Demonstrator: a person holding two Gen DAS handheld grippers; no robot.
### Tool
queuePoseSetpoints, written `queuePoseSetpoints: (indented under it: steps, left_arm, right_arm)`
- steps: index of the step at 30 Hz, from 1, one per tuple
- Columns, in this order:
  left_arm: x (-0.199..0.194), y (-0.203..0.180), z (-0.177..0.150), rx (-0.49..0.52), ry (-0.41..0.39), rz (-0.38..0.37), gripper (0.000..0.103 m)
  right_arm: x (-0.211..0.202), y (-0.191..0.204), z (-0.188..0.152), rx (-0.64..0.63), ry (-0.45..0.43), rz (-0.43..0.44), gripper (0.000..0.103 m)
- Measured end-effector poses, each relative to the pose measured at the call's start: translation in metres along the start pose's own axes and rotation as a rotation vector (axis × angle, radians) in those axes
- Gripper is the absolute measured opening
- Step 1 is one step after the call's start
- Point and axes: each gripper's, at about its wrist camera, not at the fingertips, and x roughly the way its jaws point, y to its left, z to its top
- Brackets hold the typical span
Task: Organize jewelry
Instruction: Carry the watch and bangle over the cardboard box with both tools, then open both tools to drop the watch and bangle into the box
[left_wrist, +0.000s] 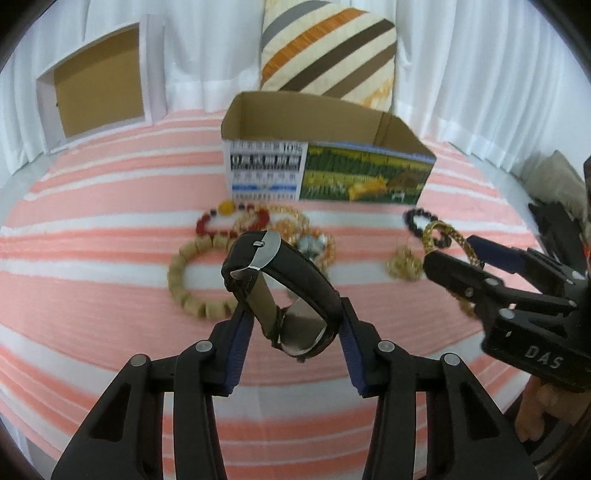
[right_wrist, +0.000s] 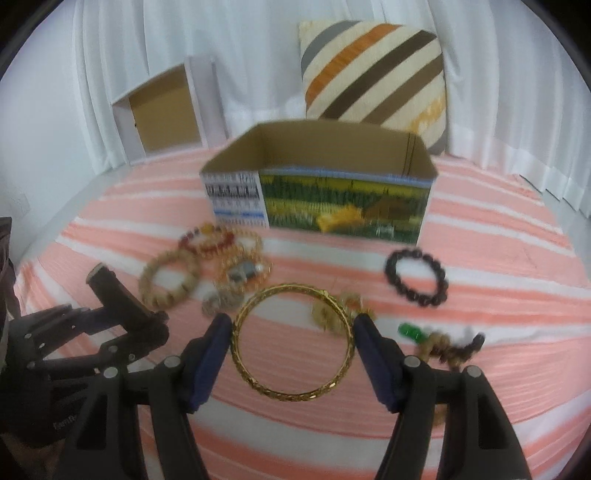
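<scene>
My left gripper (left_wrist: 295, 321) is shut on a black watch (left_wrist: 280, 288) with a silver clasp, held above the striped cloth. My right gripper (right_wrist: 293, 328) is shut on a gold bangle (right_wrist: 293, 395), also held above the cloth. It also shows in the left wrist view (left_wrist: 454, 254) at right. An open cardboard box (right_wrist: 317, 201) with a green printed side stands behind the jewelry. A heap of bead bracelets (right_wrist: 207, 262) lies in front of its left end. A dark bead bracelet (right_wrist: 415, 277) lies at right.
A gold chain clump (right_wrist: 332, 314) lies behind the bangle. A green-beaded piece (right_wrist: 439, 339) lies at right. A second empty box (right_wrist: 166, 110) leans on the white curtain at back left. A striped pillow (right_wrist: 373, 70) stands behind the printed box.
</scene>
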Motion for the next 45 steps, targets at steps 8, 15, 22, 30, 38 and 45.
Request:
queuePoseSetpoints:
  steps: [8, 15, 22, 30, 38, 45]
  left_arm:
    - [-0.002, 0.014, 0.027, -0.047, -0.027, -0.039, 0.042]
    - [-0.011, 0.020, 0.070, -0.076, -0.057, -0.083, 0.042]
    - [-0.003, 0.008, 0.166, -0.053, -0.127, -0.080, 0.042]
    - [0.075, 0.004, 0.225, -0.074, -0.024, -0.061, 0.042]
    - [0.127, 0.003, 0.216, -0.083, 0.078, -0.017, 0.090]
    - [0.112, 0.013, 0.204, -0.083, 0.038, -0.006, 0.094]
  right_arm:
    - [-0.009, -0.016, 0.025, 0.034, -0.048, 0.011, 0.069]
    - [-0.019, -0.025, 0.047, 0.026, -0.093, 0.016, 0.069]
    - [0.002, -0.046, 0.118, 0.034, -0.136, 0.031, 0.069]
    - [0.071, -0.084, 0.178, 0.090, -0.077, 0.020, 0.070]
    - [0.125, -0.101, 0.179, 0.126, 0.006, 0.028, 0.073]
    - [0.112, -0.110, 0.165, 0.146, -0.042, -0.017, 0.074]
